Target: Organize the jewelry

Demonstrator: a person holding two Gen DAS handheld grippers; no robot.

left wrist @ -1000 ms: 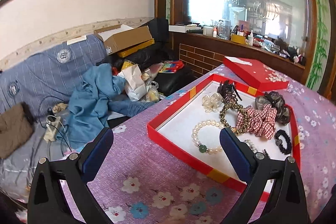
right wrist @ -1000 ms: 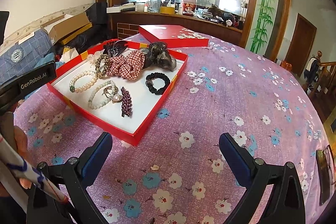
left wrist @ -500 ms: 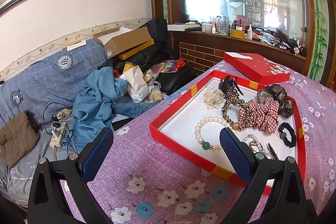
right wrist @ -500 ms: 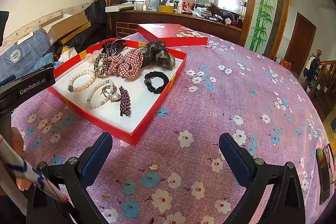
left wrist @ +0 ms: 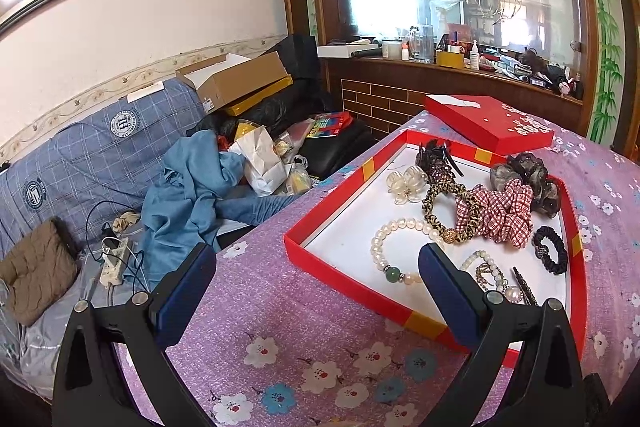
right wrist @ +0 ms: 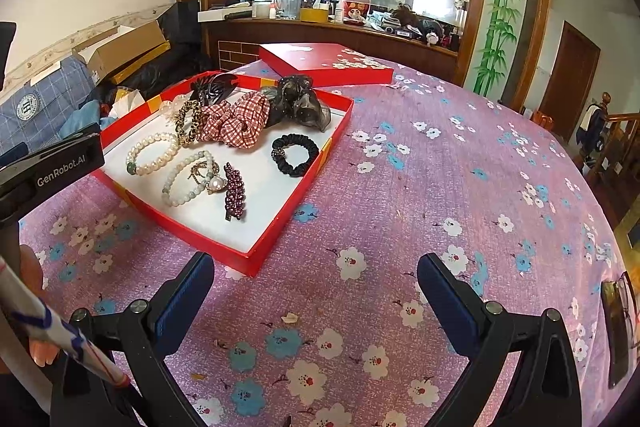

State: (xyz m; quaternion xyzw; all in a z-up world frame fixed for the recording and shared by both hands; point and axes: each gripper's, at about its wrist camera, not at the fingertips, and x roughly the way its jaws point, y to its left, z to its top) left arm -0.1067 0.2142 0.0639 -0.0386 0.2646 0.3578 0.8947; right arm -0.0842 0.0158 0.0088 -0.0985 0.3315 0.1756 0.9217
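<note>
A red box (left wrist: 340,277) (right wrist: 304,187) with a white floor lies open on the table. In it are a pearl bracelet (left wrist: 390,241) (right wrist: 154,151), a plaid scrunchie (left wrist: 500,213) (right wrist: 236,121), a black hair tie (left wrist: 552,255) (right wrist: 295,154), a purple hair clip (right wrist: 234,191), a second bead bracelet (right wrist: 188,179) and a leopard band (left wrist: 444,203). My left gripper (left wrist: 316,291) is open and empty above the box's near left corner. My right gripper (right wrist: 316,291) is open and empty, short of the box's near corner.
The red lid (left wrist: 488,123) (right wrist: 324,63) lies behind the box. The table wears a purple flowered cloth (right wrist: 460,187). A cluttered blue sofa (left wrist: 80,163) stands left of the table. A wooden counter (left wrist: 440,75) with bottles is at the back. A dark object (right wrist: 618,331) lies at the right table edge.
Both grippers have drawn back a little from the box, which sits slightly farther off in both views. The jaws stay open. Nothing in the box has moved.
</note>
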